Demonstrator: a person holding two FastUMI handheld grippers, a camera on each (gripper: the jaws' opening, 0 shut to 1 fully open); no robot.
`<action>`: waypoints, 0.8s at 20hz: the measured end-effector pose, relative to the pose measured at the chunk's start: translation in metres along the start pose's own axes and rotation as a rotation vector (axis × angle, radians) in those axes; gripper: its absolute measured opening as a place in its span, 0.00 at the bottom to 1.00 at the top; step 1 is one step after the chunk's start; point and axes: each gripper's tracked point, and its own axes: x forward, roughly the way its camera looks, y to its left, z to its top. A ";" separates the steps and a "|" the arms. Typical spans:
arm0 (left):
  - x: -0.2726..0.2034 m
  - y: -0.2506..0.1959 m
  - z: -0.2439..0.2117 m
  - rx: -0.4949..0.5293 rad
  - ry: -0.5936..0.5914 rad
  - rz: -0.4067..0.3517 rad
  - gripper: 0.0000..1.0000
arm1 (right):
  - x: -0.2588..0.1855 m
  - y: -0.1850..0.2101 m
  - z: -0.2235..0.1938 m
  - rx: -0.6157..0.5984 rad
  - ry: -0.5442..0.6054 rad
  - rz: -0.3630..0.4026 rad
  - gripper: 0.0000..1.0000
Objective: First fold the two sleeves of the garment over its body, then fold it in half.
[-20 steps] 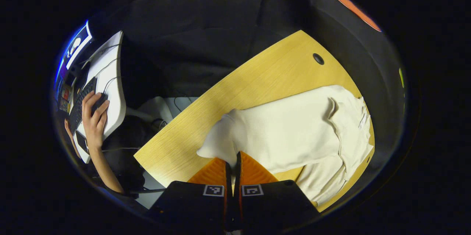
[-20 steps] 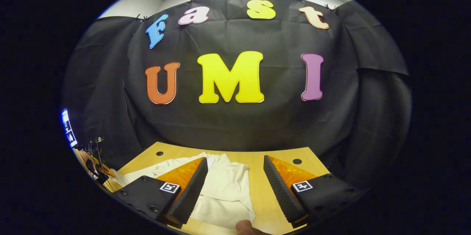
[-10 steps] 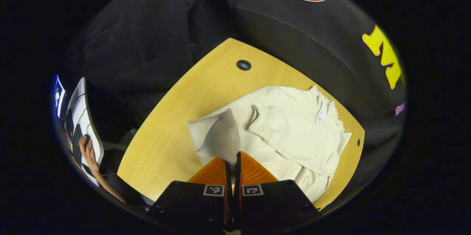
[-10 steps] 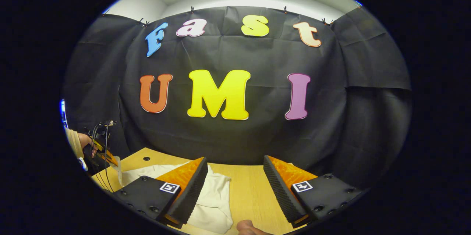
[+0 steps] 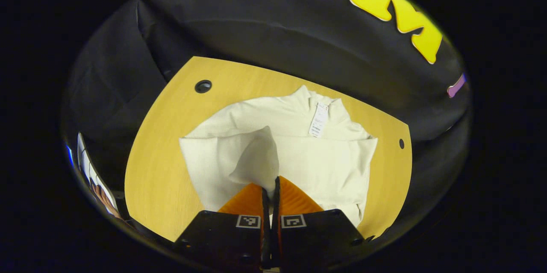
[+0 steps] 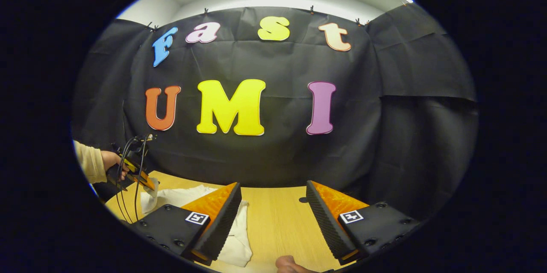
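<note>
The cream garment [image 5: 299, 153] is spread on the wooden table [image 5: 158, 166], its collar and white neck label [image 5: 317, 120] turned toward the booth's wall. On the side of the label away from the table's grommet hole [image 5: 203, 86], the cloth is seen lying in a straight-edged panel over the body, apparently a sleeve laid in. On the hole's side of the label, a sleeve end [image 5: 256, 162] is pinched and raised in a peak by the left gripper [image 5: 270, 189], whose fingers are clamped together on the fabric above the body.

The right gripper [image 6: 273, 217] is held with its jaws spread wide and nothing between them, above bare tabletop beside the garment's edge. A thumb [image 6: 286, 263] is seen at the bottom of the right gripper view. In that view the left gripper is also seen farther off, carried by a hand [image 6: 112, 161] in a pale sleeve [image 6: 89, 162].

The step in hand is judged to be the laying of this second sleeve across the body. It is done well if the cuff is carried level toward the label's midline, lowered until the cloth lies flat with no ridge, and released only once its fold line runs parallel to the opposite panel. The body should not be dragged along; the free gripper could be pressed on the shoulder to hold it.
</note>
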 end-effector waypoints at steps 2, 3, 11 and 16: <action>0.011 -0.034 -0.005 0.048 0.016 -0.019 0.04 | 0.000 -0.012 -0.005 0.004 0.012 -0.023 0.95; 0.017 -0.050 -0.007 0.065 0.024 -0.029 0.03 | -0.002 -0.016 -0.008 0.008 0.020 -0.028 0.95; 0.053 -0.191 -0.036 0.225 0.055 -0.128 0.04 | -0.002 -0.052 -0.027 0.027 0.066 -0.070 0.94; 0.062 -0.263 -0.051 0.284 0.049 -0.173 0.04 | 0.000 -0.061 -0.039 0.029 0.105 -0.081 0.95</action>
